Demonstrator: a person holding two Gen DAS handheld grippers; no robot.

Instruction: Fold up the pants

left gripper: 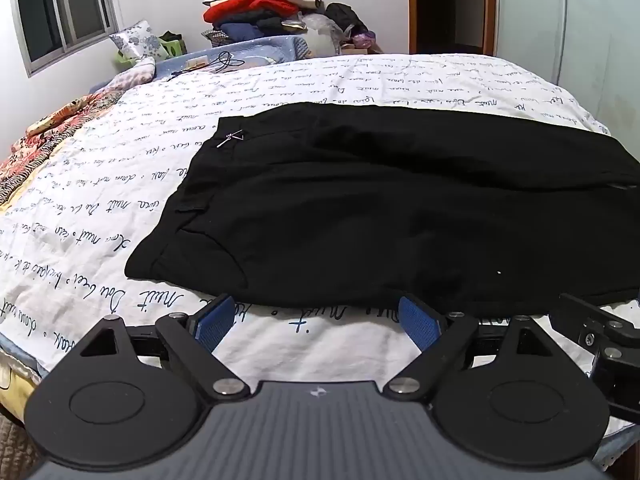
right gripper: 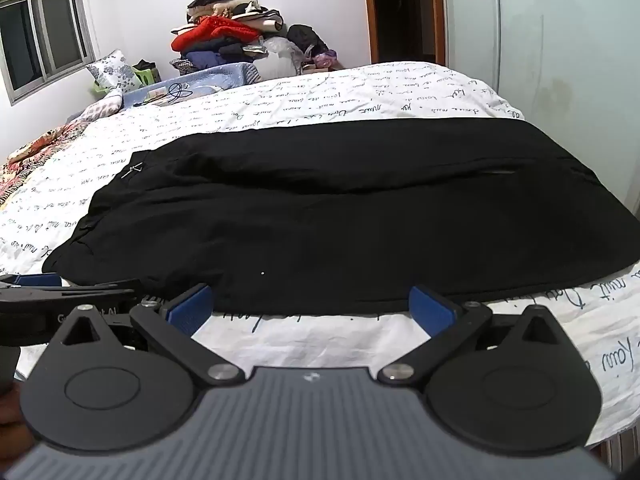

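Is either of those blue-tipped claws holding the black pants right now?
No. Both the left gripper and the right gripper stand wide open just short of the pants' near edge, with only bedsheet between their fingers.

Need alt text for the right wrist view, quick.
Black pants lie flat across a white bedsheet printed with handwriting. The right tongs hang open at the pants' near edge, gripping nothing. A clothes pile sits behind the bed.

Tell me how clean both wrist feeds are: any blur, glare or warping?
Left wrist: sharp, no glare, fisheye bows the bed; black pants show little fold detail. Right wrist: equally sharp, same bowing, pants equally dark, corners vignetted.
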